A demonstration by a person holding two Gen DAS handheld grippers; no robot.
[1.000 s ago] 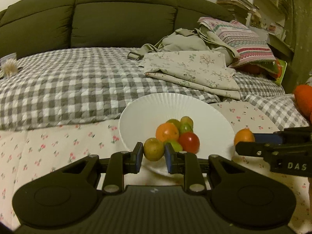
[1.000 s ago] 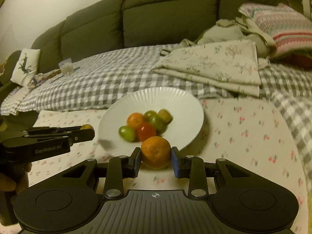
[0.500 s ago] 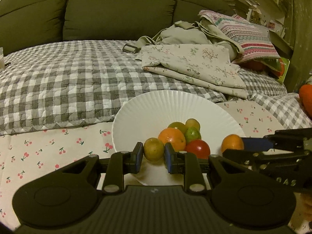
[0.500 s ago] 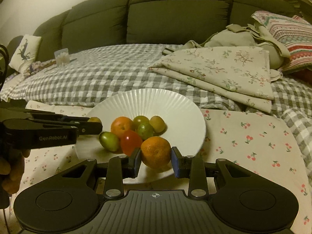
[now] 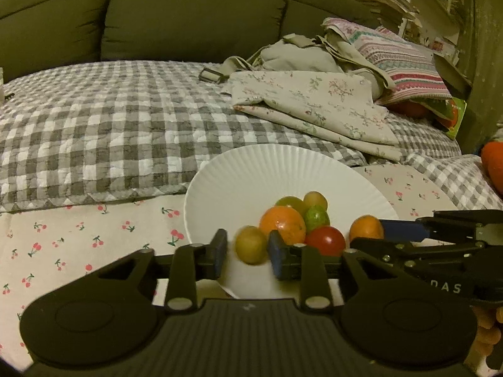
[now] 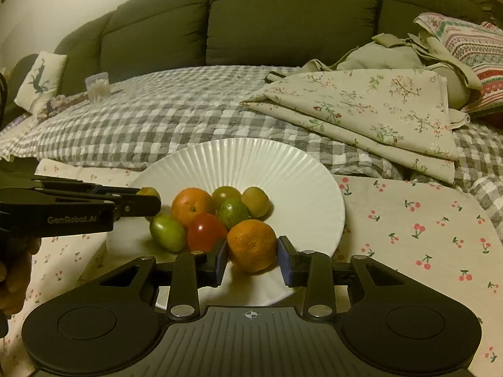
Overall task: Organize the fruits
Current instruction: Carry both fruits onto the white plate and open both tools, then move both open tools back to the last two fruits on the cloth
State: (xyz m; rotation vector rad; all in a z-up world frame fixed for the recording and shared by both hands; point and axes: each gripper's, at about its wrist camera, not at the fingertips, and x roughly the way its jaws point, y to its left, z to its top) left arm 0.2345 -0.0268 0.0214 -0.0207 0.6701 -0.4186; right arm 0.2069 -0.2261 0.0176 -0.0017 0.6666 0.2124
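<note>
1. the bed (image 6: 157,125), under a grey checked quilt and a cherry-print sheet, carries the white fluted plate (image 6: 267,163); no loose fruit shows on the bedding.
2. on the plate sits a small heap: an orange (image 6: 192,205), a red tomato (image 6: 206,231) and several green-yellow plums.
3. the right tool (image 6: 251,259) is over the plate's near rim, clenched on a mandarin (image 6: 251,245) beside the tomato.
4. the left tool (image 5: 246,253) has its fingers a little apart around a yellow-green plum (image 5: 251,244), apparently letting go.
5. i'd judge gathering nearly done; only these two fruits remain to set down.
</note>
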